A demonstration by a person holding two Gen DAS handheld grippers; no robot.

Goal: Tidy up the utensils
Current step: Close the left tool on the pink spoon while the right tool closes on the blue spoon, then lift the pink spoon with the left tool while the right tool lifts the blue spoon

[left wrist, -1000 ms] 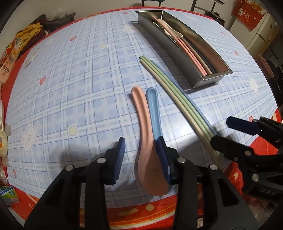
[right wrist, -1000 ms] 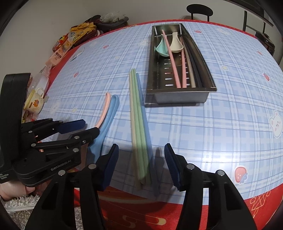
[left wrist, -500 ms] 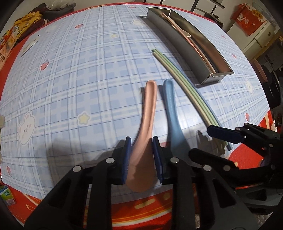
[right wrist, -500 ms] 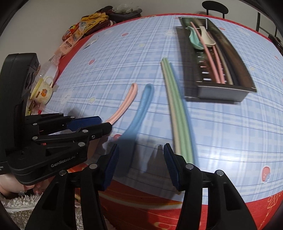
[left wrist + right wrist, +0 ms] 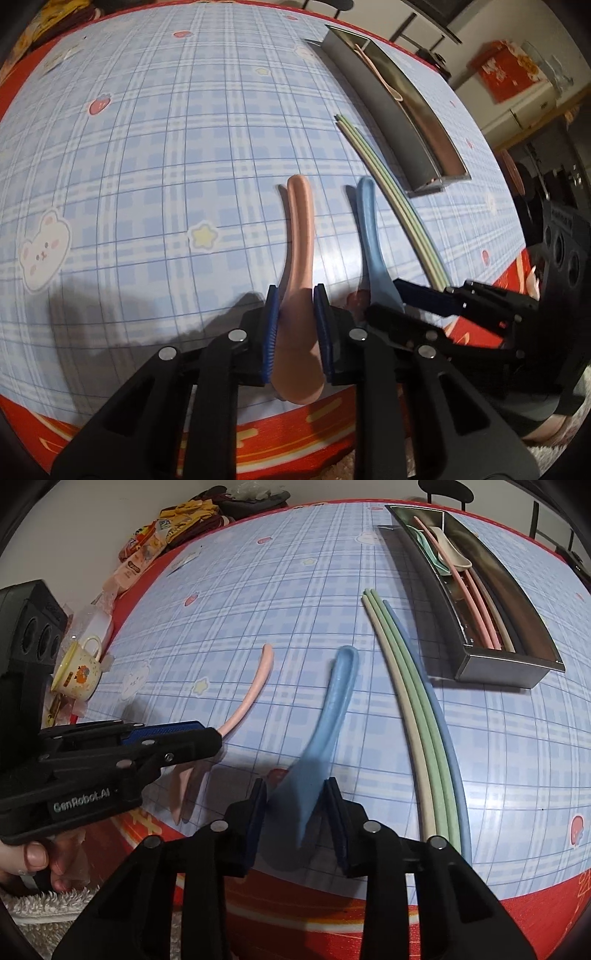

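Observation:
My left gripper (image 5: 295, 317) is shut on the bowl of the pink spoon (image 5: 301, 236), whose handle points away over the blue checked cloth. My right gripper (image 5: 295, 805) is shut on the bowl of the blue spoon (image 5: 332, 709). The blue spoon (image 5: 371, 229) also shows in the left wrist view, just right of the pink one. The pink spoon's handle (image 5: 255, 686) shows in the right wrist view, held by the left gripper (image 5: 207, 734). Several green, cream and blue chopsticks (image 5: 417, 701) lie right of the spoons. The steel utensil tray (image 5: 524, 664) lies beyond, holding spoons and chopsticks.
A yellow cup (image 5: 79, 668) and snack packets (image 5: 155, 539) stand at the table's left edge. The red table border (image 5: 369, 915) runs just under both grippers. A black chair (image 5: 445, 487) stands behind the far edge.
Both grippers closed: the left on the pink spoon, then the right, which moved left from the chopsticks, on the blue spoon. The two spoons have moved apart.

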